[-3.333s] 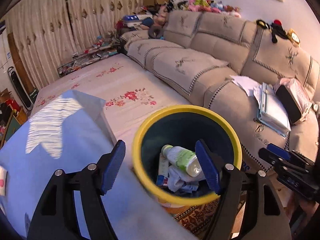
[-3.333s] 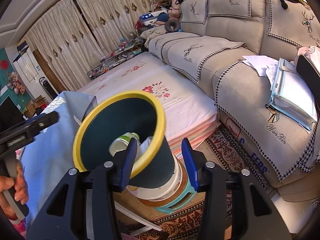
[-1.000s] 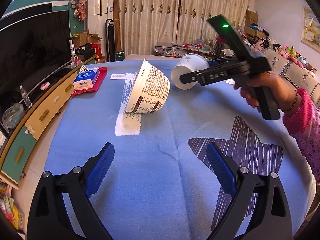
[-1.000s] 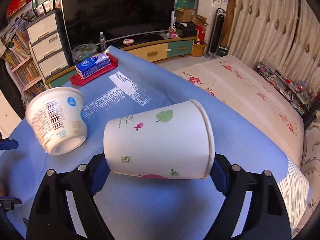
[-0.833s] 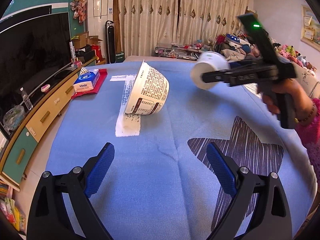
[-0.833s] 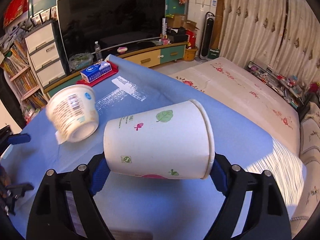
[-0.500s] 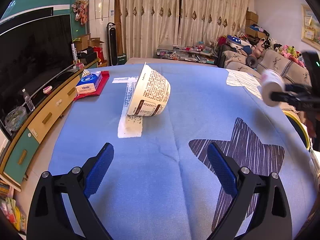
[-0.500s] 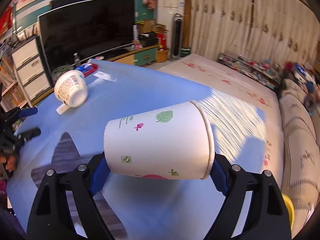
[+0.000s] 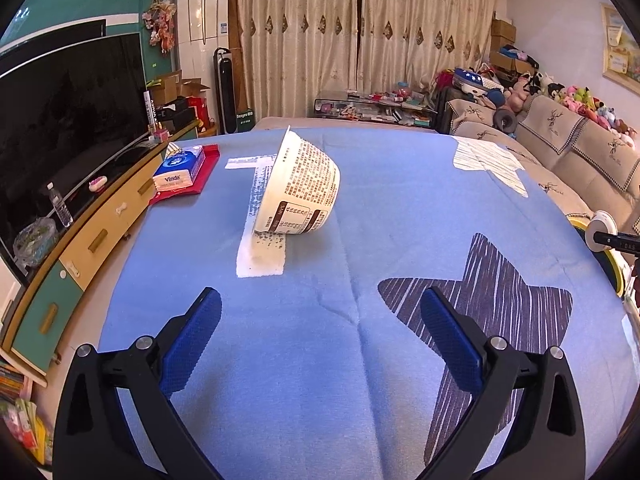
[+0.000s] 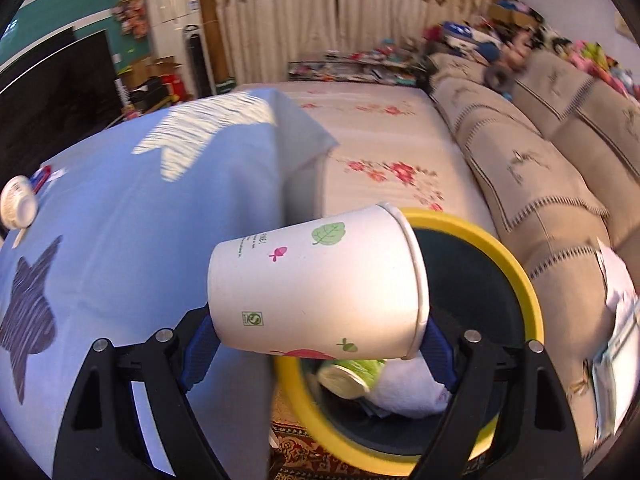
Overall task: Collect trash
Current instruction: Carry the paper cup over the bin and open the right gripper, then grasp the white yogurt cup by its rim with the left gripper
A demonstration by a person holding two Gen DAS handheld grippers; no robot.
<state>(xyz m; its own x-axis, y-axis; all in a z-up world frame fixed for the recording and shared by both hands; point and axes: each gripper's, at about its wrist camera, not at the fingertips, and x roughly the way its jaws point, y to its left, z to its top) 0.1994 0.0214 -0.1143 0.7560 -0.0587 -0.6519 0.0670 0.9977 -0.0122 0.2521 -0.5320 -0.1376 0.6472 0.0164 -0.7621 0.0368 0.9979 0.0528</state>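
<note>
The far rim of the yellow-rimmed bin [image 10: 516,280] was hidden behind the paper cup [image 10: 316,284], its contents only partly seen. The right gripper [image 9: 612,240] was cut off at the frame's edge.

Cream curtains [image 9: 360,40] with a row of diamond motifs cover the far wall from end to end. On the left a large dark television [image 9: 60,120] stands on a long low cabinet [image 9: 92,232] with yellow and teal drawer fronts, against a teal wall. A beige sofa [image 9: 580,140] with dark stitched trim runs along the right wall, soft toys [image 9: 580,100] piled on its back. A blue cloth [image 9: 320,360] with a dark star print covers the table. Warm light falls across the room.
</note>
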